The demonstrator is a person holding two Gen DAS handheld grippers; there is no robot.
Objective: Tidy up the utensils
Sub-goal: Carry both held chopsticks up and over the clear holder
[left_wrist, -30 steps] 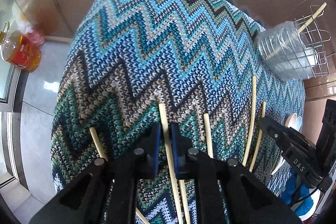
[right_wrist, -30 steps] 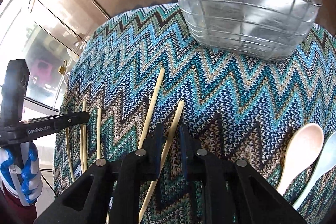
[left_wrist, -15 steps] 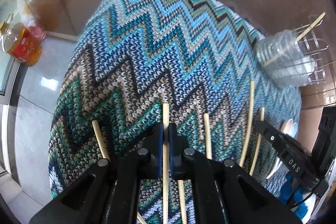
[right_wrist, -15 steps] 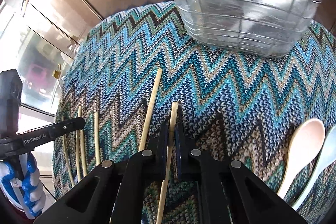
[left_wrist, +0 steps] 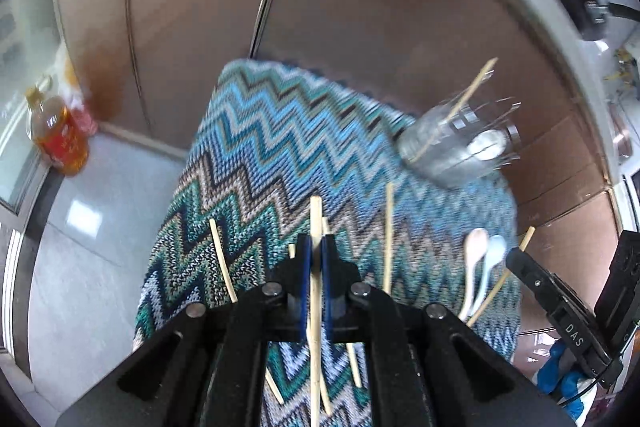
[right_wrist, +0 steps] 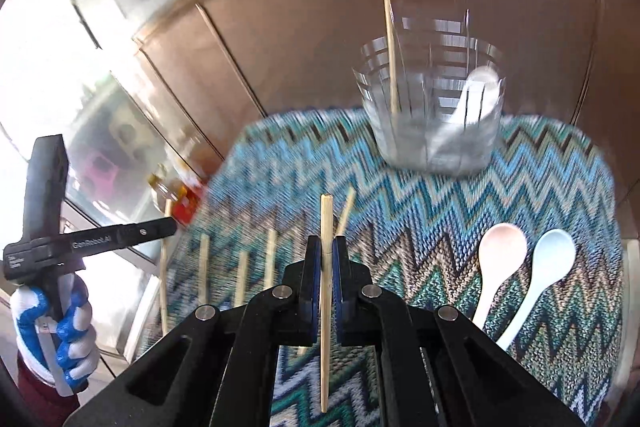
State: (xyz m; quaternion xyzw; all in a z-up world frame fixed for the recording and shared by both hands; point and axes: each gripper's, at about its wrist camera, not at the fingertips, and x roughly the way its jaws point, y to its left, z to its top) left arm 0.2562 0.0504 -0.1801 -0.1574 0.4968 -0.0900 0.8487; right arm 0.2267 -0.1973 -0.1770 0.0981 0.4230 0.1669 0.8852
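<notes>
while the left gripper [left_wrist: 315, 259] has its blue-padded fingers [left_wrist: 306, 267] drawn narrow, they pinch a single chopstick [left_wrist: 315, 227] that runs up between them and juts past the tips, clear of the zigzag cloth [left_wrist: 256, 163]. the right gripper [right_wrist: 327, 259] is likewise nearly shut, its fingers [right_wrist: 314, 267] clamped on a second chopstick [right_wrist: 326, 227] standing out beyond the tips. loose chopsticks [right_wrist: 272, 259] lie on the cloth below and left of those fingers, two spoons [right_wrist: 500, 259] to their right. ahead of both fingertips stands the wire basket [right_wrist: 432, 115], holding a chopstick and a spoon.
</notes>
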